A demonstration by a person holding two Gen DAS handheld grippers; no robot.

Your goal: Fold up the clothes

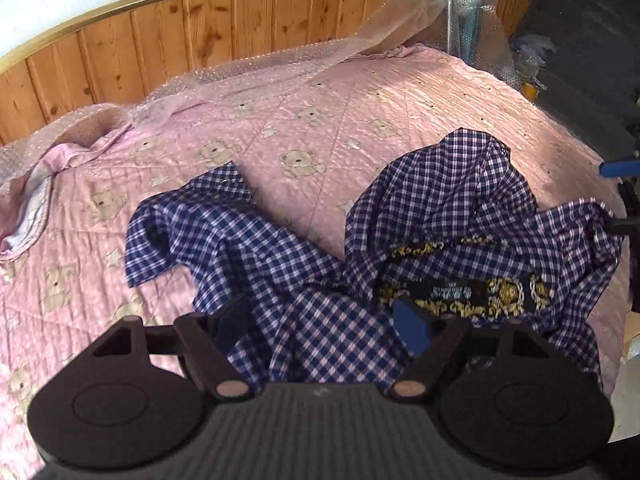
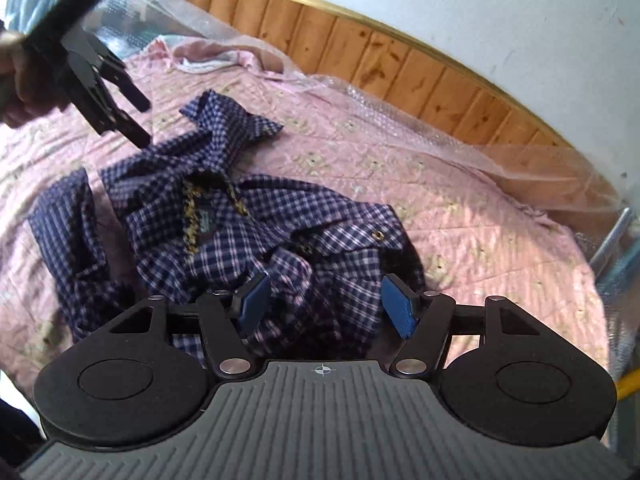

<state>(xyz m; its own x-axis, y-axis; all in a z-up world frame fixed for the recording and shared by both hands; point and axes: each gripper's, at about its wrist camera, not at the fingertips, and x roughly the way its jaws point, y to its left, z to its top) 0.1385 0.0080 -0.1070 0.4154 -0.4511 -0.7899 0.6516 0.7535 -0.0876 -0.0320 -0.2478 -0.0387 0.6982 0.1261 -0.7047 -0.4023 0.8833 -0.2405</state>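
A navy-and-white checked shirt (image 1: 420, 232) lies crumpled on the pink teddy-bear quilt (image 1: 280, 128), collar side up, so its black-and-gold neck label (image 1: 460, 292) shows, with one sleeve (image 1: 192, 224) thrown out toward the left. Nothing is folded yet. The left gripper (image 1: 320, 320) sits low over the near edge of the cloth, its jaws spread wide with fabric lying between them but not pinched. The right gripper (image 2: 326, 306) hovers over the bunched fabric on its side, jaws likewise wide apart and holding nothing. The main risk, as I judge it, is closing on a thick bunch: the cloth here is doubled and twisted, so a pinch could catch several layers and drag the whole heap instead of spreading it. A grab too deep could also snag the quilt beneath and lift it along. The loose bubble wrap (image 1: 280, 64) by the wooden headboard (image 1: 180, 36) could catch a flung sleeve.
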